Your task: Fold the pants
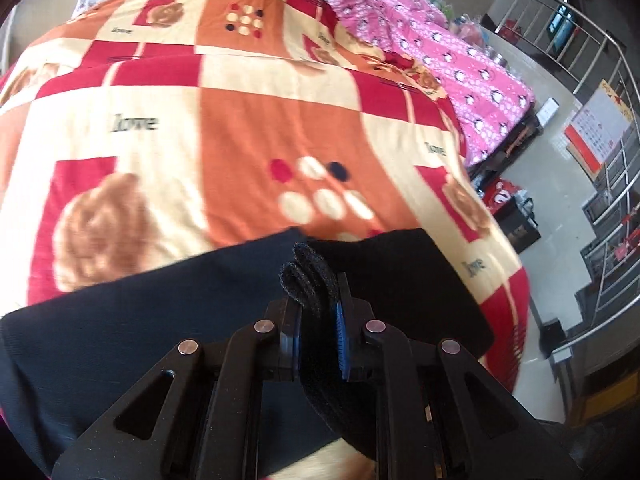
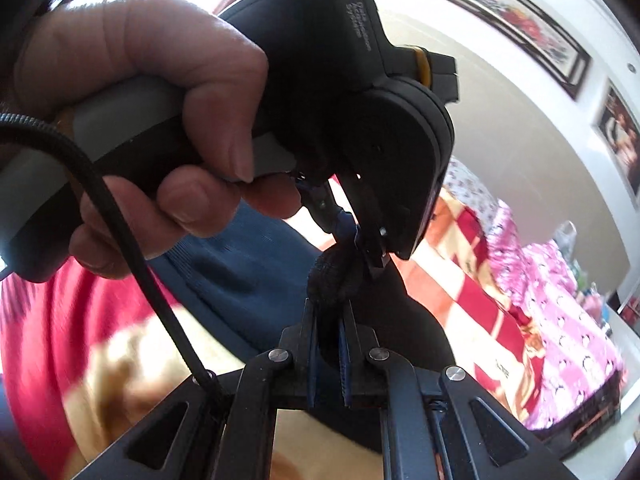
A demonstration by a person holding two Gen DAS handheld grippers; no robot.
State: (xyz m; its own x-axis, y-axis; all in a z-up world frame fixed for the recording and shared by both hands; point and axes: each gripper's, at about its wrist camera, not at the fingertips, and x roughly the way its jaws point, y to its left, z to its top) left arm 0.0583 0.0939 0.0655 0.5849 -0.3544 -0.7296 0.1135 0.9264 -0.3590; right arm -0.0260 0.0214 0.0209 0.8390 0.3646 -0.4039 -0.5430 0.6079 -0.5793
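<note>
Dark navy pants lie across a red, orange and cream blanket on a bed. My left gripper is shut on a bunched fold of the pants' fabric, which sticks up between the blue pads. In the right wrist view, my right gripper is shut on another dark wad of the same pants. Just above it, a hand holds the left gripper, whose tips pinch the cloth close by. The two grippers nearly touch.
A pink penguin-print quilt lies at the bed's far right. The bed's edge drops to a tiled floor with red boxes and a metal railing. Framed pictures hang on the white wall.
</note>
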